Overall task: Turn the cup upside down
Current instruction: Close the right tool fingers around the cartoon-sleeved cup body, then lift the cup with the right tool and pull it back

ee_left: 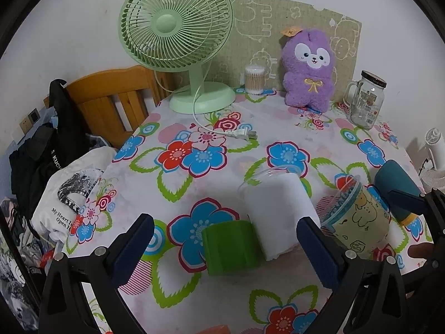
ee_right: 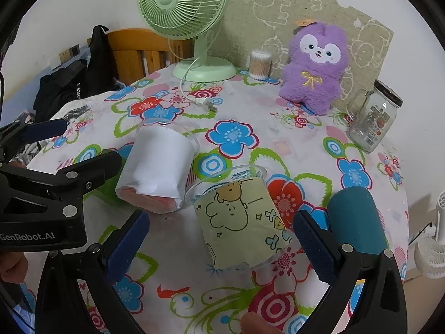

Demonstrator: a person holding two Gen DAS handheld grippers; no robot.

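Four cups stand upside down in a row on the flowered table. The green cup (ee_left: 230, 246) sits between the fingers of my left gripper (ee_left: 225, 246), which is open and not touching it. The white-wrapped clear cup (ee_left: 278, 208) is just behind it, also in the right wrist view (ee_right: 160, 164). The yellow cartoon cup (ee_right: 239, 222) sits between the fingers of my right gripper (ee_right: 219, 243), open and apart from it; it shows in the left view (ee_left: 358, 217). A teal cup (ee_right: 356, 222) stands right of it.
At the back stand a green fan (ee_left: 178, 27) with its loose plug cord (ee_left: 239, 133), a cotton swab box (ee_left: 254, 79), a purple plush toy (ee_left: 308, 69) and a glass jar mug (ee_left: 367, 100). A wooden chair (ee_left: 111, 97) and clothes (ee_left: 69, 194) lie left of the table.
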